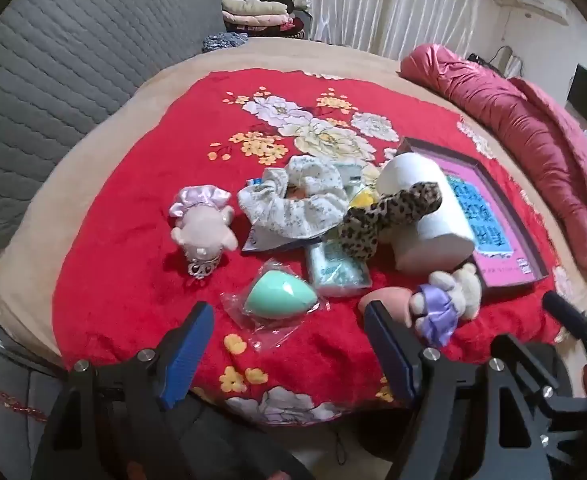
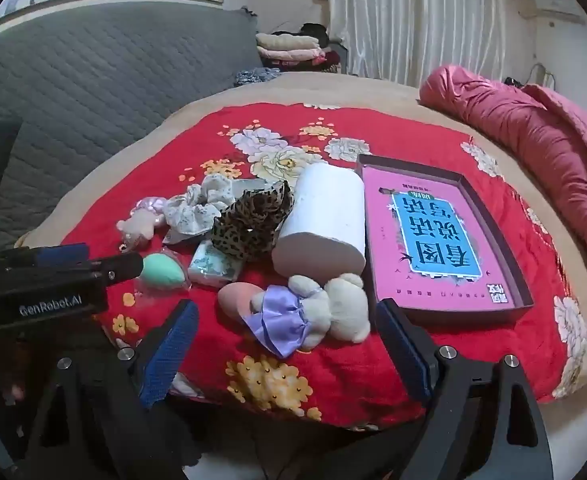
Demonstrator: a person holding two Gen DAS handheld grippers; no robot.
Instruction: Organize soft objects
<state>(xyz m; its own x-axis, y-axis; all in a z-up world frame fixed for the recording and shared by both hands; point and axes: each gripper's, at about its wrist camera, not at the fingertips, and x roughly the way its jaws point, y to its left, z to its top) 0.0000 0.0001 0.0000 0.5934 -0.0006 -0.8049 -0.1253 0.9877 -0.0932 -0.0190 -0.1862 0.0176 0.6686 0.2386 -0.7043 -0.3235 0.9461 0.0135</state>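
Observation:
Soft things lie scattered on a red flowered blanket (image 1: 125, 264). A pink plush with a lilac bow (image 1: 203, 224) lies at the left, a floral scrunchie (image 1: 293, 204) and a leopard scrunchie (image 1: 385, 216) in the middle. A mint sponge in a clear wrapper (image 1: 279, 300) lies nearest my left gripper (image 1: 289, 344), which hangs open above the blanket's near edge. A cream plush in a purple dress (image 2: 313, 312) lies just ahead of my right gripper (image 2: 285, 340), also open and holding nothing. A pink sponge (image 2: 235, 296), a tissue pack (image 2: 213, 266) and a white paper roll (image 2: 325, 224) lie beside it.
A shallow open box with a pink and blue printed bottom (image 2: 441, 240) lies at the right of the blanket. A rolled pink quilt (image 2: 541, 152) runs along the far right. A grey quilted headboard (image 1: 61, 60) stands at the left, folded clothes (image 1: 253, 12) and curtains behind.

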